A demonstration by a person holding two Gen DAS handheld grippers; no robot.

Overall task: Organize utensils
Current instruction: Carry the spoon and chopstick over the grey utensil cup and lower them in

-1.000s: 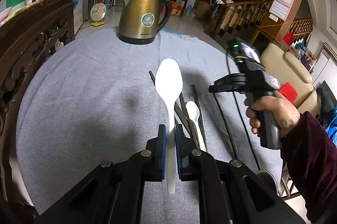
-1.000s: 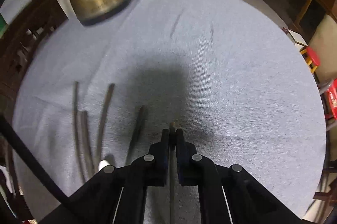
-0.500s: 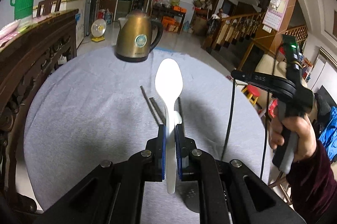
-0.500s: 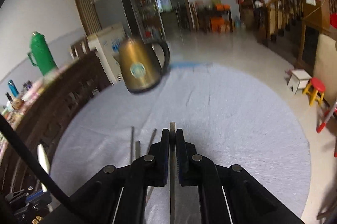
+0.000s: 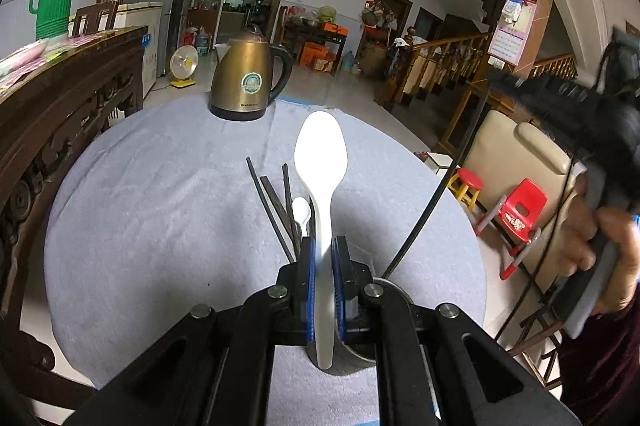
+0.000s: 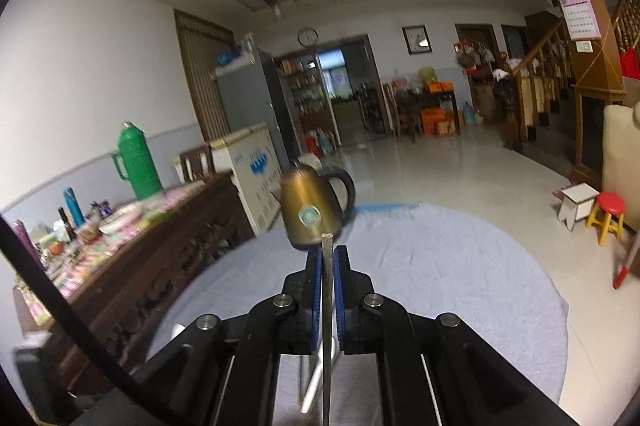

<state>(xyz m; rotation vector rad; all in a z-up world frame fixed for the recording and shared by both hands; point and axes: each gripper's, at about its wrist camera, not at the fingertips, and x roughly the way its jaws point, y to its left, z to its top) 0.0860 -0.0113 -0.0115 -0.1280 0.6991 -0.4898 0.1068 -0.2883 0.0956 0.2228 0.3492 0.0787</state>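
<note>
Left wrist view: the left gripper is closed on the handle of a large white spoon, whose bowl stands upright at the centre of the frame and whose handle end hangs below the blue pads. Behind the gripper, on the round bench with its grey cloth, lie several dark chopsticks, fanned slightly apart, and a small white spoon just beside them. A metal container shows partly under the gripper, at lower centre; its contents cannot be made out. A brass-coloured kettle stands at the far edge of the bench, upper centre. At the right edge of the frame a hand grips the handle of the other tool, blurred, with a black cable running down from it.

Right wrist view: the right gripper is closed on a single thin chopstick, which runs straight up between the pads, its tip just above them. The gripper points nearly level across the bench, so the frame takes in the room beyond. The kettle appears just above the chopstick tip, blurred. A green flask stands on a dark wooden sideboard at the left of the frame. Part of a white utensil, its kind unclear, shows below the gripper at lower centre.
</note>
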